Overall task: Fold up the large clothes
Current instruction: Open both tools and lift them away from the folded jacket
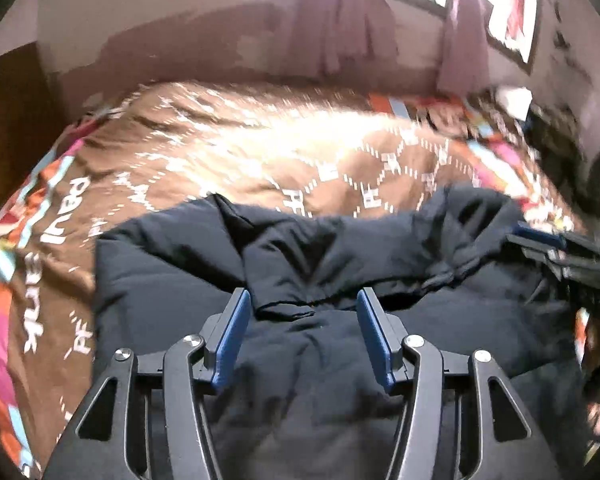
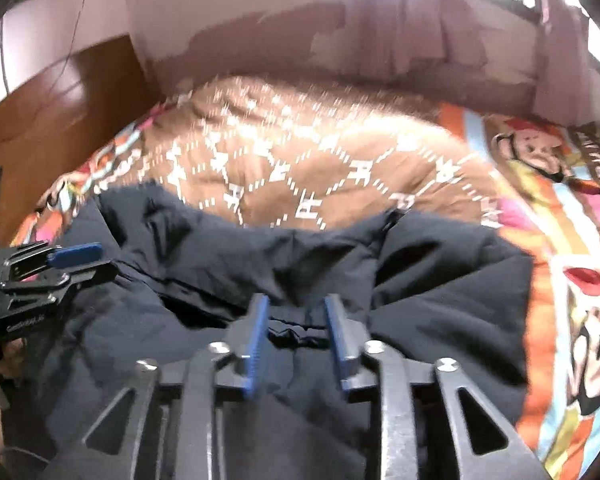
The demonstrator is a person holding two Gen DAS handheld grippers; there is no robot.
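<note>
Lying on brown bedspread (image 1: 300, 152), dark jacket (image 1: 320, 248), curtains (image 1: 340, 20) behind

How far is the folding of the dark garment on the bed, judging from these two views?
Looks done: the dark garment lies on the brown patterned blanket, its two cuffs folded in toward the middle. In hand: nothing; the left gripper and right gripper have open jaws with no cloth pressed between them. Left: the garment is still wide and bunched, so probably more folds to make it compact.
</note>
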